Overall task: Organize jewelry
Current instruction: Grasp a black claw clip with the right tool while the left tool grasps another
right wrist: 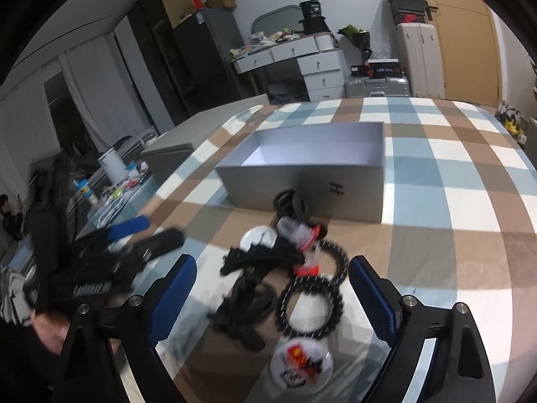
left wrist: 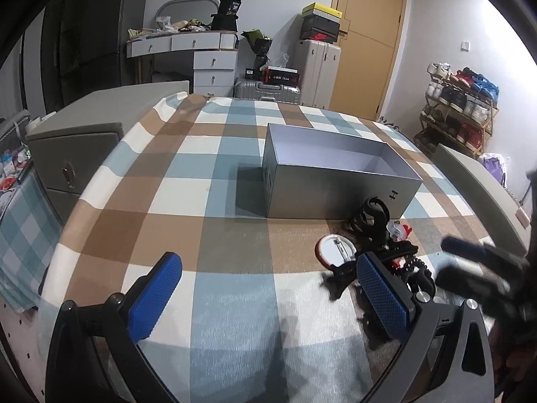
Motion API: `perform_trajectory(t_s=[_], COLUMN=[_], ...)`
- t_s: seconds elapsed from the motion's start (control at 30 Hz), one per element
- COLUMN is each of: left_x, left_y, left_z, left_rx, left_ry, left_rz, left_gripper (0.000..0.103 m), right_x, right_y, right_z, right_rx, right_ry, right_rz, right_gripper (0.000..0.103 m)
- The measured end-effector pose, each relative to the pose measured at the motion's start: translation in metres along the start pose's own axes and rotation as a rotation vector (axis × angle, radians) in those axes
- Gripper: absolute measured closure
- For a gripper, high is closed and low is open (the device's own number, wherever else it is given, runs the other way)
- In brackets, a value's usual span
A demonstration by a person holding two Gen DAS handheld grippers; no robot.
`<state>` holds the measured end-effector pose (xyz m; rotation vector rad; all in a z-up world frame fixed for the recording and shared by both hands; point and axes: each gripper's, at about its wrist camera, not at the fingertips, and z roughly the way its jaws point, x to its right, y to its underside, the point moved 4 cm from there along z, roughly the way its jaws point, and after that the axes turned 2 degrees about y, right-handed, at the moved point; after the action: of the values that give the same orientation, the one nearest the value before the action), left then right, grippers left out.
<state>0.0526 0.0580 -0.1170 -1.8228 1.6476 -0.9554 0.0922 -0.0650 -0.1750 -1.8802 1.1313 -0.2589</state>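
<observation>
An open grey box [left wrist: 339, 181] [right wrist: 302, 181] stands on the checked tablecloth [left wrist: 201, 201]. In front of it lies a jewelry pile: black hair ties [right wrist: 291, 203], a white round badge [left wrist: 335, 252], a black hair clip [right wrist: 250, 290], two black beaded bracelets [right wrist: 313, 305] and a red-patterned badge [right wrist: 301, 366]. My right gripper [right wrist: 273, 302] is open and low over the pile, with its blue pads on either side of the clip and bracelets and touching neither. My left gripper [left wrist: 268, 297] is open over bare cloth left of the pile. Each gripper appears blurred in the other's view.
A grey padded seat back [left wrist: 77, 154] stands off the table's left side and another [left wrist: 483, 188] off its right. Behind the table are suitcases [left wrist: 268, 90], a white desk with drawers [left wrist: 201, 57], a shoe rack [left wrist: 459, 107] and a wooden door [left wrist: 365, 40].
</observation>
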Motion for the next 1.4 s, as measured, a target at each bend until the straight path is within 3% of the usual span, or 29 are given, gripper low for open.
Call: perform_trajectory(t_s=[0.2, 0.5, 0.6, 0.67, 1.0, 1.23, 1.4], left_x=[-0.002, -0.01, -0.012, -0.012, -0.006, 0.007, 0.032], left_y=[0.0, 0.003, 0.004, 0.003, -0.001, -0.003, -0.005], left_z=[0.005, 0.003, 0.003, 0.002, -0.002, 0.01, 0.023], left_rx=[-0.009, -0.022, -0.026, -0.026, -0.018, -0.091, -0.148], left_ry=[0.004, -0.01, -0.008, -0.01, 0.002, 0.104, 0.175], left_rz=[-0.006, -0.02, -0.025, -0.025, -0.005, 0.007, 0.076], left_gripper=[0.001, 0.001, 0.001, 0.001, 0.001, 0.001, 0.001], right_x=[-0.018, -0.029, -0.028, -0.028, -0.025, -0.013, 0.007], right_y=[0.016, 0.019, 0.019, 0.019, 0.015, 0.006, 0.004], right_z=[-0.004, 0.011, 0.013, 0.012, -0.003, -0.03, -0.041], right_rx=[-0.012, -0.045, -0.05, -0.048, 0.017, 0.118, 0.155], right_ry=[-0.01, 0.019, 0.037, 0.044, -0.022, -0.025, 0.008], right_rz=[-0.06, -0.085, -0.086, -0.087, -0.048, -0.01, 0.036], right_gripper=[0.018, 0.042, 0.055, 0.076, 0.077, 0.077, 0.077])
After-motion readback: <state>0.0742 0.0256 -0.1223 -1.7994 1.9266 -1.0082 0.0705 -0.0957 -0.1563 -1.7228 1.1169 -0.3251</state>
